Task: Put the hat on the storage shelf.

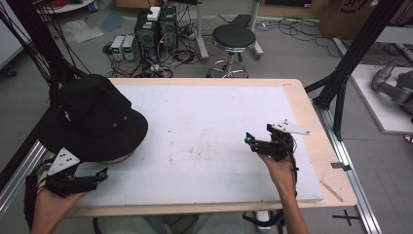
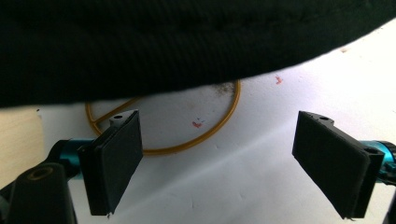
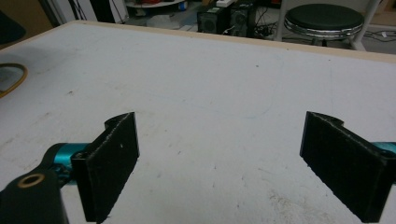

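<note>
Black hat (image 1: pixel 92 119) sits at the left end of the desk (image 1: pixel 302 105), on the white board, its brim overhanging a yellow-brown ring (image 2: pixel 205 135) that lies flat beneath it; whether brim and ring touch, you cannot tell. Your left gripper (image 1: pixel 100 174) hovers just in front of the hat, at its near edge, its 2 fingers (image 2: pixel 114 161) spread wide apart with nothing between them, the brim just above and beyond. Your right gripper (image 1: pixel 249 140) is well apart from the hat, toward the right side of the board, pointing back toward it, fingers (image 3: pixel 109 161) likewise spread and empty over bare white surface.
</note>
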`<state>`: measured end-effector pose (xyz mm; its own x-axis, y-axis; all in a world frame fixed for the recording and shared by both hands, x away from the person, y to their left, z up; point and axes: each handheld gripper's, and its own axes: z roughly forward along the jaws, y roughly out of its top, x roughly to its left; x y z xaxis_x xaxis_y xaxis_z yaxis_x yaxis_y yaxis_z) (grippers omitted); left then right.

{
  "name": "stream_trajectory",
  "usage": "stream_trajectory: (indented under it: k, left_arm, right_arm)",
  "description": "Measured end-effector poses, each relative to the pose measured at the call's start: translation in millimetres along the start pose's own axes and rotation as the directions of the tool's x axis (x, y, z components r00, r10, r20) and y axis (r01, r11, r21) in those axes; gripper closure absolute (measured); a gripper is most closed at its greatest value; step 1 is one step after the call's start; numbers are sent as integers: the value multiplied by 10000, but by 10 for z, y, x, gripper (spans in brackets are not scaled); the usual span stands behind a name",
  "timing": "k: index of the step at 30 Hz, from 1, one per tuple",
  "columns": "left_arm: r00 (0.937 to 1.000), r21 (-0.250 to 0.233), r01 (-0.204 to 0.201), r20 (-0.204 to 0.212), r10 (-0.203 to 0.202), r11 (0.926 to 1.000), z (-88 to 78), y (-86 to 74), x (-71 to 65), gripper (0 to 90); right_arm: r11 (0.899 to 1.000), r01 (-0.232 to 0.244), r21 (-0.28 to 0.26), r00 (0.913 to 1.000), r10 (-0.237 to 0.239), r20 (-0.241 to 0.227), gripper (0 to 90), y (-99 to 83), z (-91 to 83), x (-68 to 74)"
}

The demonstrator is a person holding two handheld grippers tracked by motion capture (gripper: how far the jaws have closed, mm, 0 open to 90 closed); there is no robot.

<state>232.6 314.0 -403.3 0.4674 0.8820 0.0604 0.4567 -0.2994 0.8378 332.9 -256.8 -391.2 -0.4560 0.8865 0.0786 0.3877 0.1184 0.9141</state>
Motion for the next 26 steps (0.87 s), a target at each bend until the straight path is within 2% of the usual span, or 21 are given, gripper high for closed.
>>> stream_trajectory:
  k: [9,26]
  left_arm:
    - [9998,-47,-119,143,119,9999,26,45,-24,163]
    - [9998,-149,-185,35,186,9997,7,46,-49,163]
  right_arm:
    - [9999,-63,119,10000,63,19,115,-60,-41,25]
    - [9998,5,181,10000,-4,-35,115,-67,-16,32]
